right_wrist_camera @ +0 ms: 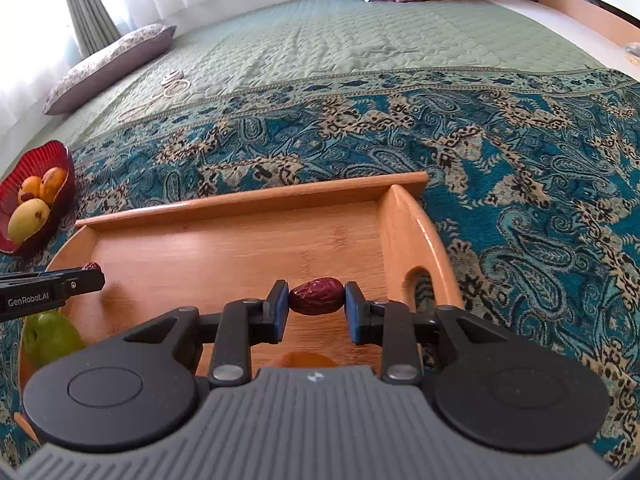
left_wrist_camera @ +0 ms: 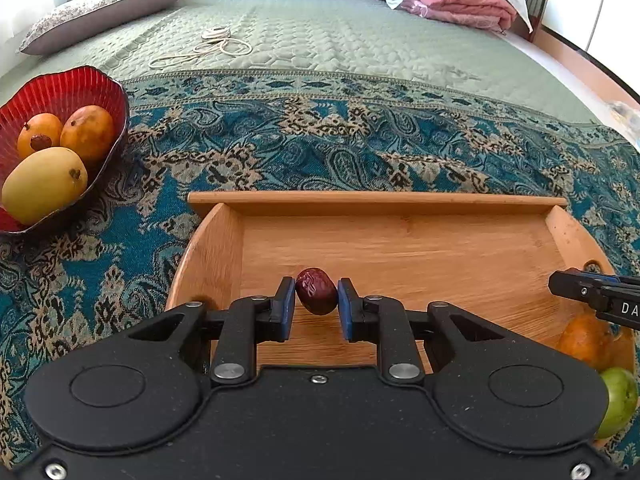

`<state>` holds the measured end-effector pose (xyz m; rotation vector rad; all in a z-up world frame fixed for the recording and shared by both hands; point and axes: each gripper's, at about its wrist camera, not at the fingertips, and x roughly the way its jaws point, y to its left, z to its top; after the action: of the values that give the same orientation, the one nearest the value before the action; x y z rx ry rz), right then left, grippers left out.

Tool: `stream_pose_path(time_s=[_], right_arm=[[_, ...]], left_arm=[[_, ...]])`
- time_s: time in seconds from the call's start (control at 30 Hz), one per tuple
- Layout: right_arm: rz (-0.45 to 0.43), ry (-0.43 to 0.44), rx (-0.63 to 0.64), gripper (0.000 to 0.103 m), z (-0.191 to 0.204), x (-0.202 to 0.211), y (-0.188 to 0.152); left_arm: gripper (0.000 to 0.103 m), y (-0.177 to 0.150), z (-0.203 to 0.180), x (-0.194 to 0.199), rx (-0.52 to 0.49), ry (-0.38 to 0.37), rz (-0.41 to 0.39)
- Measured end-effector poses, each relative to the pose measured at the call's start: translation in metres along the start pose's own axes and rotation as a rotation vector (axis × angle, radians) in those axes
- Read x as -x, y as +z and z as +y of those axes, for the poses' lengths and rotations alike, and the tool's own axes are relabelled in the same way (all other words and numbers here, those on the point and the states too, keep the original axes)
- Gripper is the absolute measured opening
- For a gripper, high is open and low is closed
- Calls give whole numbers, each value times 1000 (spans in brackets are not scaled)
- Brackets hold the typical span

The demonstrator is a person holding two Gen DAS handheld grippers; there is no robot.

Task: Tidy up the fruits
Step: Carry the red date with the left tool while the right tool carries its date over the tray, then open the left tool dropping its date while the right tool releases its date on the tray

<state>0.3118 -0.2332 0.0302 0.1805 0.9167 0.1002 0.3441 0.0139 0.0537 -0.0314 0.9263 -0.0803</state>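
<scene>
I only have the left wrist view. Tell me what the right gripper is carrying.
Observer: The right gripper is shut on a red date, lying sideways between its pads, above the wooden tray.
Operator: Report the tray's right end.
Observer: A handle slot is cut in its right wall.
Operator: Describe the green fruit.
Observer: The green fruit sits at the tray's near left corner, below the left gripper.
</scene>
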Motion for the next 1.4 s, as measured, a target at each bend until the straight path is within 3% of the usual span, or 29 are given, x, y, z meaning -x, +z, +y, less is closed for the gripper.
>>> stream_pose_path(time_s=[0.63,0.87,0.9,1.0,1.27,1.4], right_arm=[[21,-17,19,35,3,-8,-1],[22,-2,9,49,3,-8,-1],[20,2,5,55,3,-7,-2],[10,9,4,56,4,-2,-3],[-75,31,59,71,12,34,-11],[-150,48,137,80,23,62,-25]], left_arm=[[21,-3,0,-9,0,5,9],[23,-4,0,-6,-4,14,-2],[27,-4,0,-4,-9,17,-9],[41,-6,0,4,-22,30,-31],[57,-18,0,49,-42,2,-133],[72,-34,-3,80,-66,-30,-200]])
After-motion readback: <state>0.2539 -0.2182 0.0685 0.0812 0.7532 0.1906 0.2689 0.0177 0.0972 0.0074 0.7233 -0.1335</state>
